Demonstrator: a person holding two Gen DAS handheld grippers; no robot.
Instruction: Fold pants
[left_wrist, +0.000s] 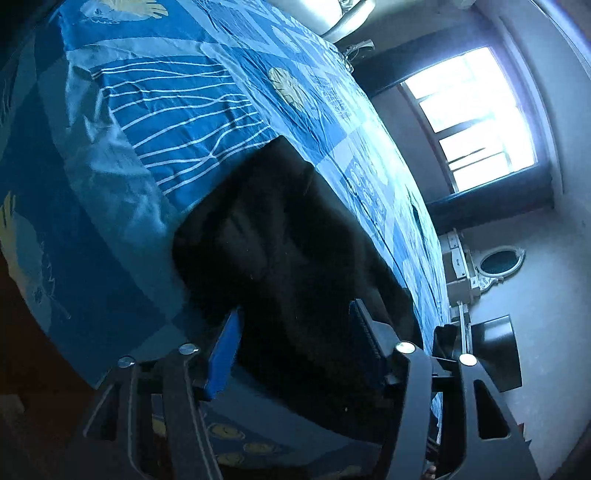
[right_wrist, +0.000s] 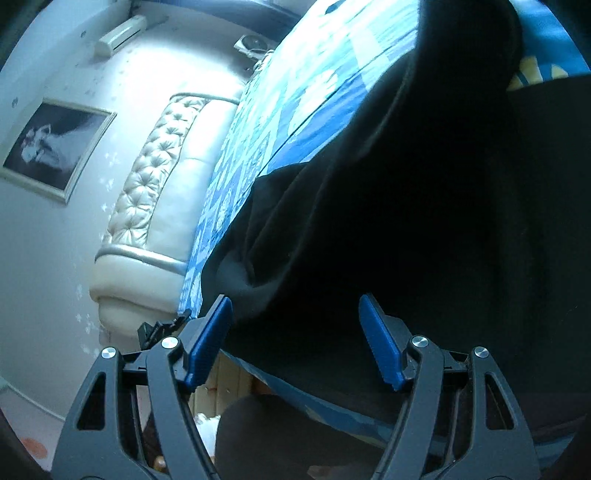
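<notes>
The black pants (left_wrist: 280, 251) lie on the blue patterned bedsheet (left_wrist: 147, 122), near the bed's edge. The left gripper (left_wrist: 295, 347) sits over them, fingers spread wide, gripping nothing. A window (left_wrist: 476, 118) stands beyond the bed. The right gripper (right_wrist: 299, 339) is likewise spread; a tufted headboard (right_wrist: 155, 173) and framed picture (right_wrist: 51, 144) appear left. The pants (right_wrist: 424, 221) look partly bunched, though darkness hides detail.

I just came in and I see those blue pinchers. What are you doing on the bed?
A person is folding black pants on the blue patterned bedspread, with a two-finger gripper in each hand. Both the left gripper and the right gripper are open, near the edge of the pants, and neither is pinching the cloth yet. The pants lie partly bunched on the bed, so the folding isn't finished.
</notes>
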